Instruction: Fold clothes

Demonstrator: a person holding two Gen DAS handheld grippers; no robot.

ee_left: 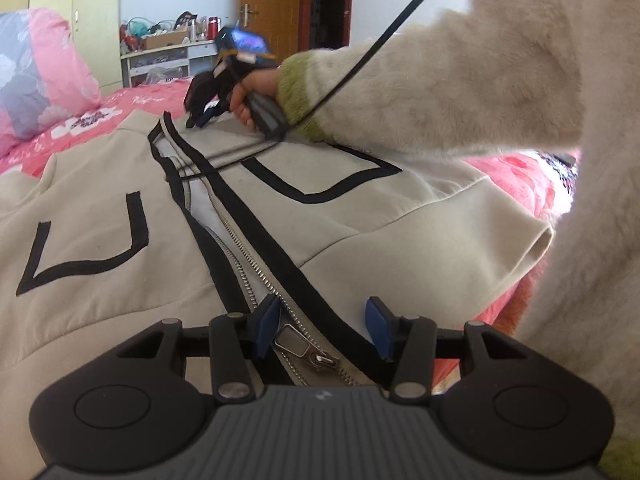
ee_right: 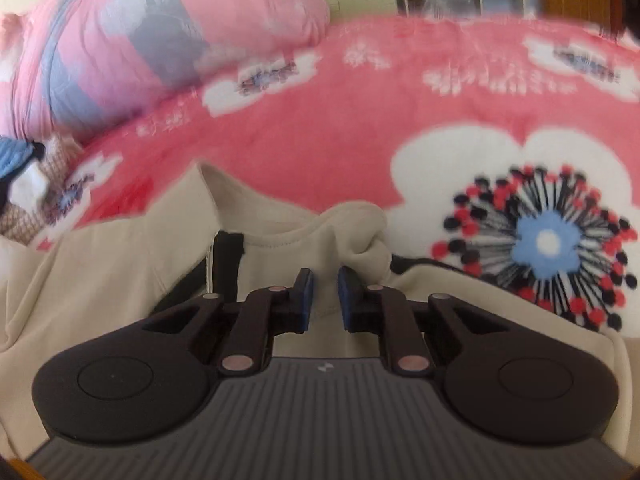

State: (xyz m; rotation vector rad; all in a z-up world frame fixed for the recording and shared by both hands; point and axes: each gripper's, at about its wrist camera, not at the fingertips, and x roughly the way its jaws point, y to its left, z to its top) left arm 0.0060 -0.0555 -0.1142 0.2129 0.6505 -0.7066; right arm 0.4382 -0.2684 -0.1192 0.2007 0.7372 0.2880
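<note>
Bedroom setting, with a pink floral blanket (ee_right: 320, 120) covering the bed and a pink-and-grey pillow (ee_left: 36, 72) up at the head, a cluttered shelf unit (ee_left: 168, 56) and a wooden door (ee_left: 272, 12) beyond. Spread flat across the blanket lies a beige zip jacket (ee_left: 100, 208) with black trim, front side up, its zipper (ee_left: 256, 280) half open and running down the middle. Down at the near end, the left claw (ee_left: 322, 330) sits with its blue pads apart, straddling the zipper pull without pinching anything. Over at the far end, the right claw (ee_right: 325, 296) has its pads nearly together, clamped on a bunched ridge of beige fabric at what looks like the collar or hood edge; the right wrist view is motion-blurred. From the left wrist view, a fuzzy cream sleeve (ee_left: 440, 92) reaches across to that far end. By my read, this is the early stage: the garment is laid out and the top is being gripped for straightening or a first fold. Next, the right claw needs a firm hold while the cloth is drawn taut or carried over, and the left claw would need to anchor the hem so the jacket does not slide.
</note>
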